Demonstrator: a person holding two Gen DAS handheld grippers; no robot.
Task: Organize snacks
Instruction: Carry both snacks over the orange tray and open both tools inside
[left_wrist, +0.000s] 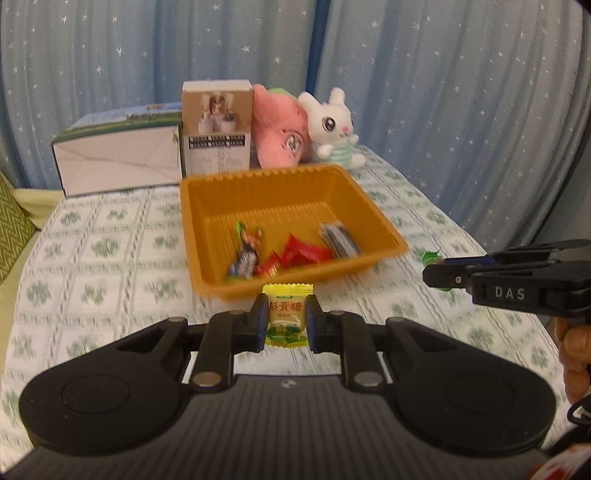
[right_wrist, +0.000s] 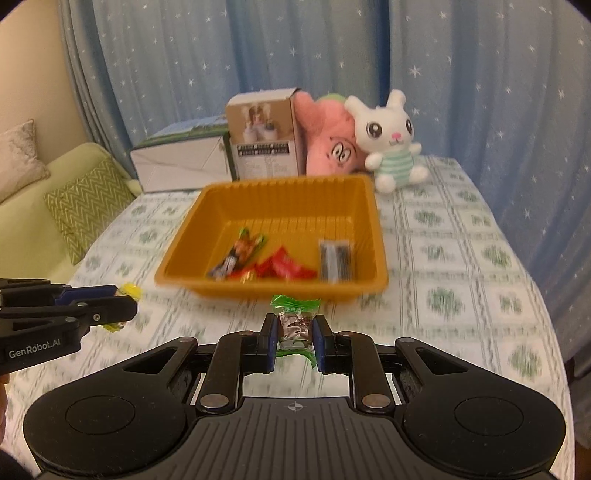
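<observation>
Nearest the left wrist camera, the left gripper (left_wrist: 287, 322) is closed on a yellow candy (left_wrist: 287, 318), its pads pressing the wrapper from both sides so the packet stands upright between them. Seen from its own camera, the right gripper (right_wrist: 295, 336) is likewise clamped on a green-wrapped candy (right_wrist: 295, 321), the twisted ends sticking out above and below the fingers. Both sweets hang just short of the near wall of the orange tray (left_wrist: 207, 206), above the checked tablecloth (left_wrist: 110, 251).

Inside the tray lie several snacks: a colourful twisted wrapper at the left, a cluster of red packets (left_wrist: 299, 254) in the middle, and a dark packet (left_wrist: 340, 238) at the right (motion blur hides the print on them). So the sorting looks well under way, with these two pieces seemingly next to go in. No other loose snack shows on the visible cloth, though the edges are out of view.

Farther back stand two boxes (left_wrist: 218, 129) and two plush toys (left_wrist: 332, 125), against a starry blue curtain.
</observation>
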